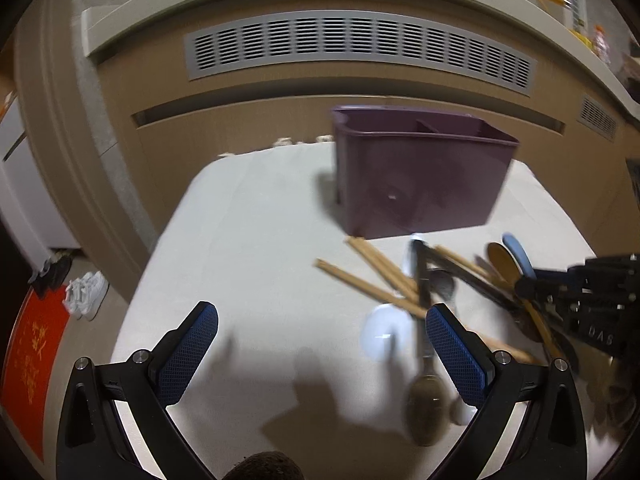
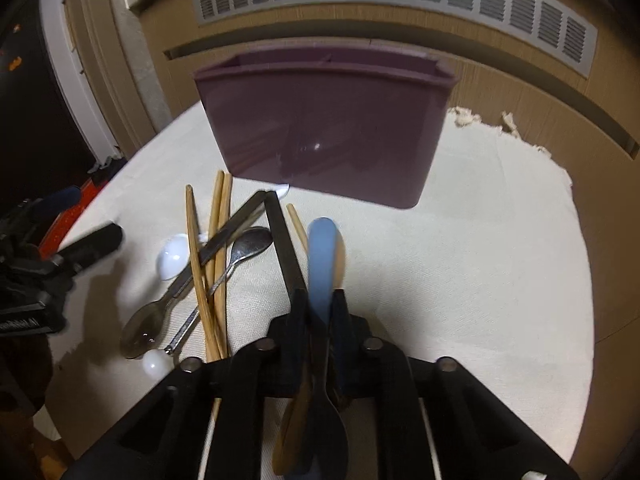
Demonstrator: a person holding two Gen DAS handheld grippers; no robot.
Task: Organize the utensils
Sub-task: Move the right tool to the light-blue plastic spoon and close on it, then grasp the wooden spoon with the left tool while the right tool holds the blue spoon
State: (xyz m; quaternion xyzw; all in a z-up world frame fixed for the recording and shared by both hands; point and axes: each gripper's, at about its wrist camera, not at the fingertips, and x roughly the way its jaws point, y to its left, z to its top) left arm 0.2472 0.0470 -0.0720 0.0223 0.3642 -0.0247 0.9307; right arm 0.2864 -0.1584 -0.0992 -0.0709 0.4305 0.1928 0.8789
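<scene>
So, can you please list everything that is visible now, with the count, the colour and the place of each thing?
utensil holder: one, purple, divided inside, standing at the far side of the table.
tablecloth: one, off-white, covering the table.
chopsticks: several, light wood, in the pile in front of the holder.
metal spoons: two, silver, lying among the chopsticks.
white spoon: one, white, at the near edge of the pile.
blue spoon: one, light blue, between the right tongs.
wooden spoon: one, brown, beside the blue one.
vent grille: one, grey, on the wall panel behind.
shoes: a pair, white, on the floor.
left tongs: blue pads, open, empty.
right tongs: black, shut on the blue spoon.
</scene>
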